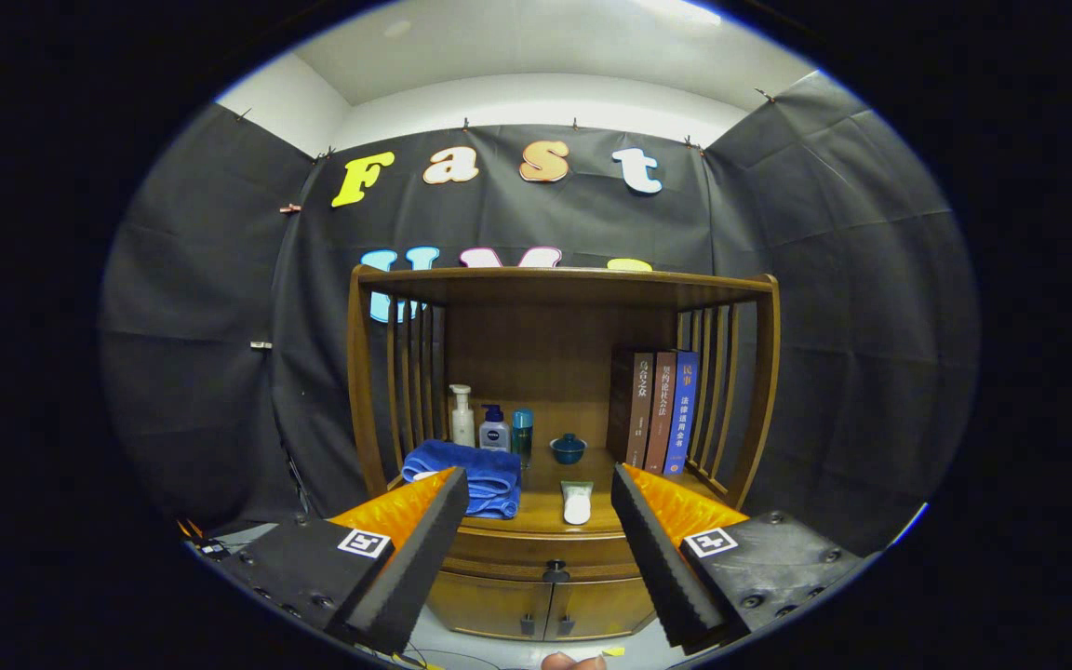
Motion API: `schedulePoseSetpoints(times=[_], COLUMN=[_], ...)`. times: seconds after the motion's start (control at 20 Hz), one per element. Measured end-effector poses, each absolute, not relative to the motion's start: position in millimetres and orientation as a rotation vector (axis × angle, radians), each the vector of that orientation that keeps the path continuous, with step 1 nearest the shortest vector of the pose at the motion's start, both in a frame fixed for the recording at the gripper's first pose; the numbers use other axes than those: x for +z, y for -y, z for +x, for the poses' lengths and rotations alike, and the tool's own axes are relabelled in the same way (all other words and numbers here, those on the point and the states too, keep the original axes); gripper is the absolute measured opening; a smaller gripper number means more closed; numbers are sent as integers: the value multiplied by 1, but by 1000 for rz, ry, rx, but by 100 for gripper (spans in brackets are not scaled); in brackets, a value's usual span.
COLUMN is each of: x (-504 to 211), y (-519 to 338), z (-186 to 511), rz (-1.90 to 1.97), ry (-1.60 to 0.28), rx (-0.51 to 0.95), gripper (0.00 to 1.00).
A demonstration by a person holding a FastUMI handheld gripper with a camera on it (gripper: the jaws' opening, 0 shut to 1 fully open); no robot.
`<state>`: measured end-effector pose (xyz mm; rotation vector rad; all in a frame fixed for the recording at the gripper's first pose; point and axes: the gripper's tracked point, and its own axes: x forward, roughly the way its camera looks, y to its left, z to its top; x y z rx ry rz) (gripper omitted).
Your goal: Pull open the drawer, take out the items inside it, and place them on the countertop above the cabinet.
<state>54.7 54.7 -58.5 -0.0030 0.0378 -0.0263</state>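
The tongs [536,549] stand wide open and hold nothing. Just beyond them the drawer [541,549] is shut, its dark knob [556,566] between the fingers. On the worktop [545,514] above lie a white tube [577,502] near the front edge and a folded blue towel [475,475] toward the left; this fits either a finished job or one yet to be done.

From where I hold the gripper [536,521], fingers spread wide and gripping nothing, the way to the drawer knob [555,568] lies open between them. On the countertop [545,514] above, the folded blue towel [471,476] takes the left side, a small white tube [577,502] sits mid-front, bottles [489,426] and a little bowl [568,448] crowd the back, books [657,409] block the right. Bare wood remains beside the tube.
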Motion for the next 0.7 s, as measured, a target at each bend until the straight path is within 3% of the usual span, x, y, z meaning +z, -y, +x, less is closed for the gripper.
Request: schedulePoseSetpoints(times=[0.7], x=[-59], y=[-31], z=[32], rz=[9], ry=[-46], rx=[-121], gripper=[99])
